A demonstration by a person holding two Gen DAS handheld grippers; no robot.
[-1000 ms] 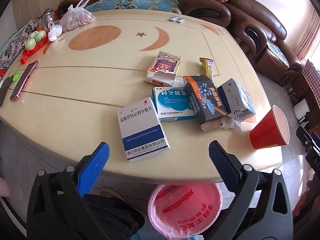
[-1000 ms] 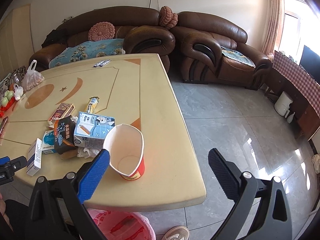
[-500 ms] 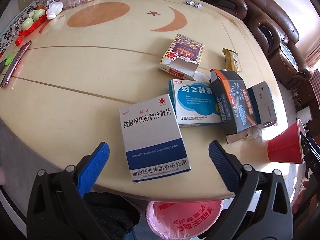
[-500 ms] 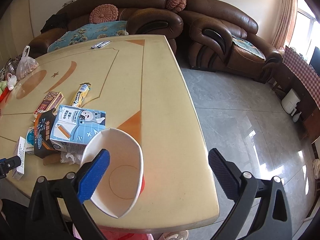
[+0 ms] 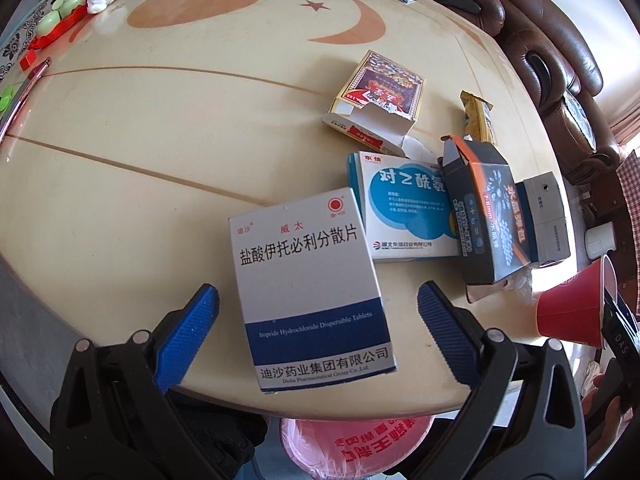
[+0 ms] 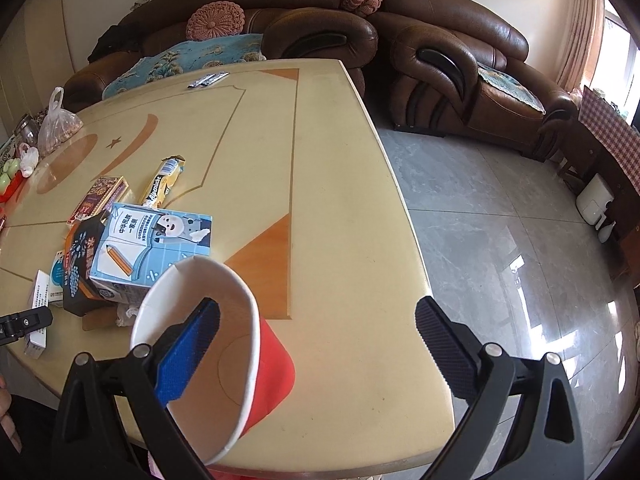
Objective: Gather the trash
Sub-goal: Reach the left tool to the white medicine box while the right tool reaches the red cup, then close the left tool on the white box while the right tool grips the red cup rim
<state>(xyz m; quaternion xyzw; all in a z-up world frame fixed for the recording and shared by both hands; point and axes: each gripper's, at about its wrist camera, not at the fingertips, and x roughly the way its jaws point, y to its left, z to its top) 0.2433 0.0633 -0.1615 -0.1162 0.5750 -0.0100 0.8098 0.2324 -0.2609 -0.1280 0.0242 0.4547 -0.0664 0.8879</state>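
A white and blue medicine box [image 5: 310,292] lies at the table's near edge, between the fingers of my open left gripper [image 5: 318,324]. Behind it lie a blue-circle box [image 5: 404,208], a dark box [image 5: 484,216], a grey box [image 5: 546,216], a torn red-and-gold box [image 5: 376,96] and a yellow wrapper [image 5: 476,116]. A red paper cup [image 6: 224,356] stands at the table edge; my open right gripper [image 6: 318,340] has its left finger [image 6: 188,352] inside the cup's mouth. The cup also shows in the left wrist view [image 5: 572,312].
A pink-lined trash bin [image 5: 356,446] sits below the table edge. A bag of nuts [image 6: 58,128], green items on a red tray [image 5: 60,16] and a phone [image 5: 24,92] lie at the far left. Brown sofas [image 6: 460,68] stand behind the table; tiled floor [image 6: 500,248] lies to the right.
Both grippers have moved forward and lower over the table. The left now straddles the white and blue box; the right's left finger has entered the red cup.
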